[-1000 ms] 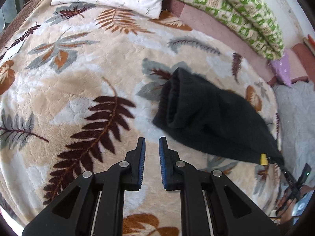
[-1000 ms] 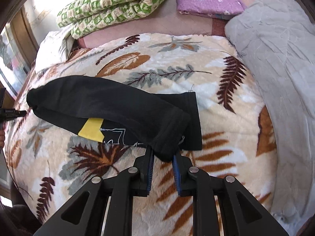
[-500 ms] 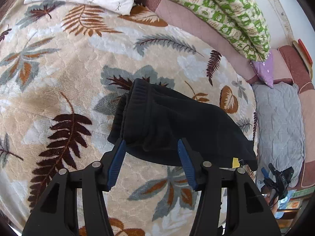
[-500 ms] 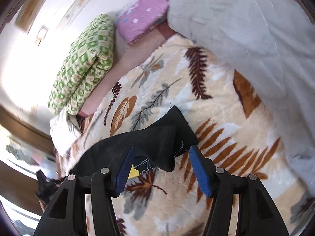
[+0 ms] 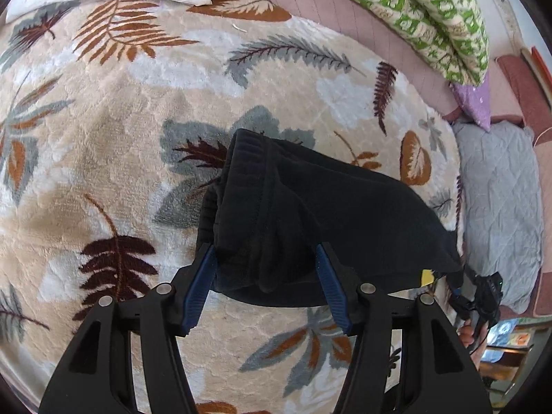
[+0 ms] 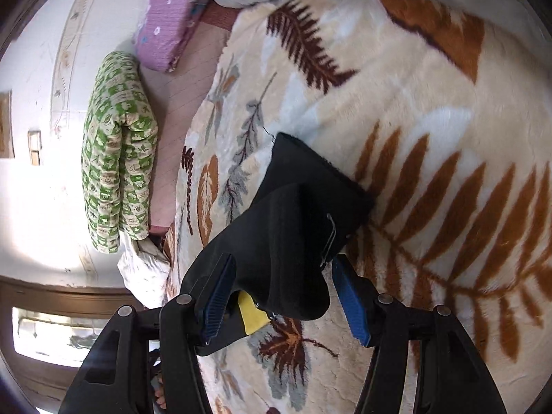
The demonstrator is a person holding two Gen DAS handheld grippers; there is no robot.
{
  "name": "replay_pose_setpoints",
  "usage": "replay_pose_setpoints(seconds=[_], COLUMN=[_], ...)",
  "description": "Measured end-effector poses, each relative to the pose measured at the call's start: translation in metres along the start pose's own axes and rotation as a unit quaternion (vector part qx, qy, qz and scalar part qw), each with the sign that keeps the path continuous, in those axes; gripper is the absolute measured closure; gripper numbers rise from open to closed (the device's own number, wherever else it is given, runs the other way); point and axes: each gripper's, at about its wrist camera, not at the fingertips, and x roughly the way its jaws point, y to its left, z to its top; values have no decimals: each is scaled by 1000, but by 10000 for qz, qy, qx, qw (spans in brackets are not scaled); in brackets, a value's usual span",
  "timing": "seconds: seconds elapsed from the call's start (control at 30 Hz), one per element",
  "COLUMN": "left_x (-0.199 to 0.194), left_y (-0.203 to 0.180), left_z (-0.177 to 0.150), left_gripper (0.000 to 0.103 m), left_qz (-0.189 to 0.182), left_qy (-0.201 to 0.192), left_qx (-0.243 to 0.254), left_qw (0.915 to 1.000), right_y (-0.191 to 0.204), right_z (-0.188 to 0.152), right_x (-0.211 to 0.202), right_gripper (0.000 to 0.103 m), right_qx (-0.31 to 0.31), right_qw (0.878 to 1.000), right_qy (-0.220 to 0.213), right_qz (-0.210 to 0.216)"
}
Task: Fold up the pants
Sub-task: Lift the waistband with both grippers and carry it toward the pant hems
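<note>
Left gripper [image 5: 265,288]: jaws spread wide, blue pads either side of the waistband end of the black pants [image 5: 310,220] — not clamped. Right gripper [image 6: 286,302]: jaws likewise apart, straddling the pants' other end, where a yellow tag [image 6: 252,314] shows. Pants lie folded lengthwise on the leaf-print blanket [image 5: 103,155]. Beyond the pants: green patterned quilt [image 5: 431,10], purple cushion [image 6: 169,17], grey quilt [image 5: 500,200] — all at the blanket's edge.

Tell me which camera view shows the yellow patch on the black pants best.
The right wrist view: the yellow patch lies close and large under the pants. The left wrist view shows only a tiny yellow bit at the far edge.
</note>
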Motion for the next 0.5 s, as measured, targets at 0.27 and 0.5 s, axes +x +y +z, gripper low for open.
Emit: replay_pose_setpoints(seconds=[0.27,0.5], left_x=[-19,12], left_y=[2,-4], left_z=[14,19], left_gripper=[33,33], left_qz=[-149,-795], left_qy=[-392,13], left_qx=[381,106], left_qw=[9984,9968], right_y=[0,5], right_z=[-5,-6], right_x=[6,16], right_gripper=[34,33], right_qx=[306,467], right_qw=[9988,9979], right_qy=[163,184], right_qz=[336,407])
